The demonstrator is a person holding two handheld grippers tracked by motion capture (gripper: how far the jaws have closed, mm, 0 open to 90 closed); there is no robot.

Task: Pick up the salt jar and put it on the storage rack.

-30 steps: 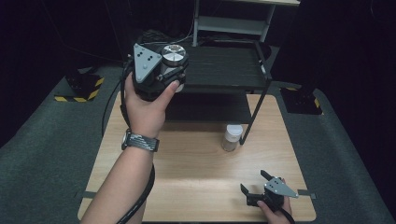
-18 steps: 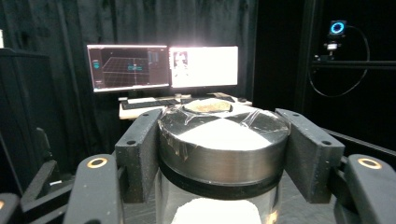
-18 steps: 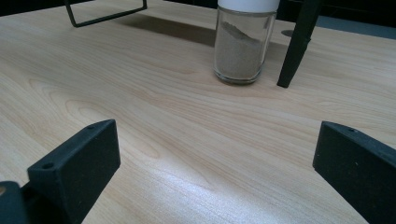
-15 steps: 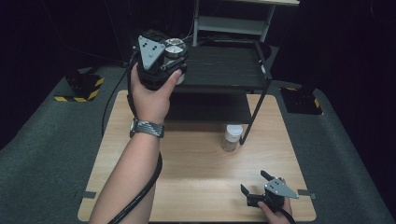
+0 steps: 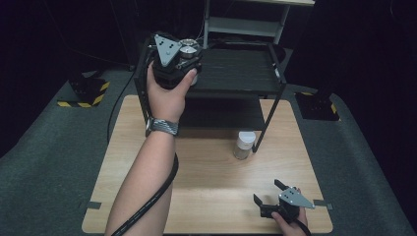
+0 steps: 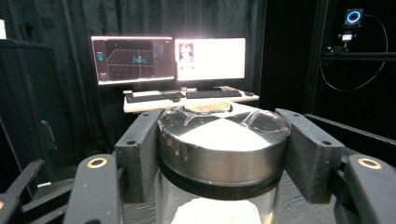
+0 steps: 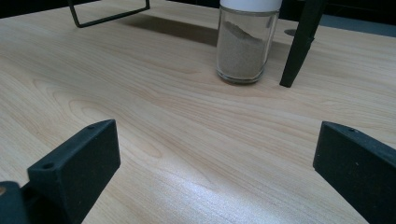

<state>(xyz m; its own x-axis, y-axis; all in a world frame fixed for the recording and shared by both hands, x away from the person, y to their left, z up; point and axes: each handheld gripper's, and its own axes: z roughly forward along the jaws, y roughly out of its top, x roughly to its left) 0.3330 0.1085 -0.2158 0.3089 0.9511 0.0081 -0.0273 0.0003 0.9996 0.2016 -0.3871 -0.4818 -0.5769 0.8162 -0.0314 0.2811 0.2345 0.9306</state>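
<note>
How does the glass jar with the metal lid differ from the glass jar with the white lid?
The glass jar with the metal lid is clamped in the left gripper, raised by the black rack; the glass jar with the white lid stands free on the wooden table. Their lids differ: metal, white. Both hold powder.

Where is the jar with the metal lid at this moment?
The jar with the metal lid sits clamped in the left gripper, raised over the black rack's top shelf at its left end.
</note>
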